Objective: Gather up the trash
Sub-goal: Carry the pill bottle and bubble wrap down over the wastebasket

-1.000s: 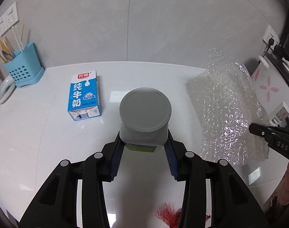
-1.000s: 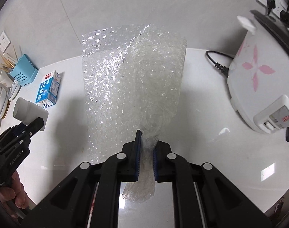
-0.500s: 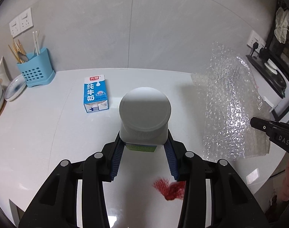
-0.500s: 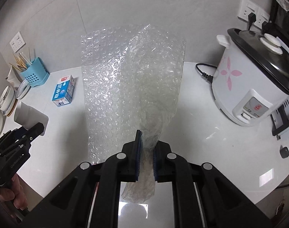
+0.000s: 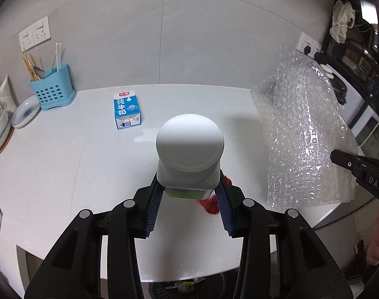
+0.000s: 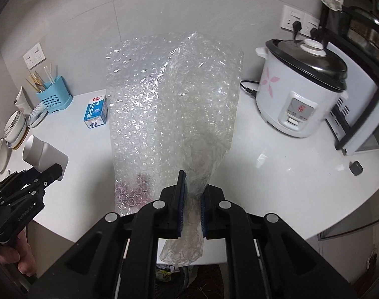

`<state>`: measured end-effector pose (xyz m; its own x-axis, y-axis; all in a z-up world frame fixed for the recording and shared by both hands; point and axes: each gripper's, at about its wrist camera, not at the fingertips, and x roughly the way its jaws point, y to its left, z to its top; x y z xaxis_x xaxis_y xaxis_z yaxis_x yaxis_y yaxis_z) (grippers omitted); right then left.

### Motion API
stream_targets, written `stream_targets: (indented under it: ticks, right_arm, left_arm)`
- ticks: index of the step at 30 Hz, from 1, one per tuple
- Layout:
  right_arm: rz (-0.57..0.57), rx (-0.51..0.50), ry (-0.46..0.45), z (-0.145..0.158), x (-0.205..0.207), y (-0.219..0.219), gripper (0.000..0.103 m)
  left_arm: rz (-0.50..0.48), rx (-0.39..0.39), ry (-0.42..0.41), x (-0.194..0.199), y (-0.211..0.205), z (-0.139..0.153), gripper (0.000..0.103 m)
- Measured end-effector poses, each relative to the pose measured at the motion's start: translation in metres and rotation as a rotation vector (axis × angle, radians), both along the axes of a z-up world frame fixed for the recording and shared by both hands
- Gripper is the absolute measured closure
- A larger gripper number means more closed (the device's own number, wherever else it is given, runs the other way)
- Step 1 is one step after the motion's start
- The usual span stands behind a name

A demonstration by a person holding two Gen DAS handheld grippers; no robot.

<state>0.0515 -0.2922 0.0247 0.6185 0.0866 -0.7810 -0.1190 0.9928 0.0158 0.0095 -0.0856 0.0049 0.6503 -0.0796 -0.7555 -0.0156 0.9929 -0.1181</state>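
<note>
My left gripper [image 5: 189, 199] is shut on a white plastic bottle [image 5: 189, 152] with a wide ribbed cap, held above the white counter [image 5: 65, 174]. The bottle also shows in the right wrist view [image 6: 40, 154]. My right gripper [image 6: 191, 206] is shut on a sheet of clear bubble wrap [image 6: 174, 109], which hangs up in front of the camera; it shows at the right of the left wrist view [image 5: 306, 137]. A blue milk carton [image 5: 126, 112] lies on the counter near the back. A red scrap [image 5: 210, 203] lies on the counter under the bottle.
A blue utensil holder [image 5: 52, 91] and stacked dishes [image 5: 5, 127] stand at the back left. A white rice cooker [image 6: 301, 92] with its cord stands at the right, next to a dark rack [image 6: 363, 114]. The counter's front edge [image 6: 313, 226] is close below both grippers.
Both grippers have pulled back and up from the counter with the bottle and bubble wrap in them. More of the counter, its front edge and the rice cooker have come into view.
</note>
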Motion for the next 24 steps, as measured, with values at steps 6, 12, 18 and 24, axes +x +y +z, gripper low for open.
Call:
stream_targets:
  ticks: [6, 12, 18, 24]
  right_arm:
    - [0.008, -0.027, -0.026, 0.006, -0.055, -0.003, 0.093]
    - [0.012, -0.036, -0.041, 0.009, -0.114, -0.014, 0.093]
    - [0.015, -0.020, -0.064, -0.001, -0.166, -0.020, 0.093]
    - [0.062, 0.026, -0.084, -0.012, -0.219, -0.014, 0.093]
  left_arm:
    - [-0.033, -0.012, -0.002, -0.038, -0.006, 0.003, 0.062]
    - [-0.052, -0.031, 0.011, -0.074, -0.010, 0.002, 0.062]
    - [-0.051, -0.007, 0.029, -0.108, -0.010, -0.011, 0.062]
    - [-0.059, -0.004, 0.044, -0.144, -0.012, -0.025, 0.062]
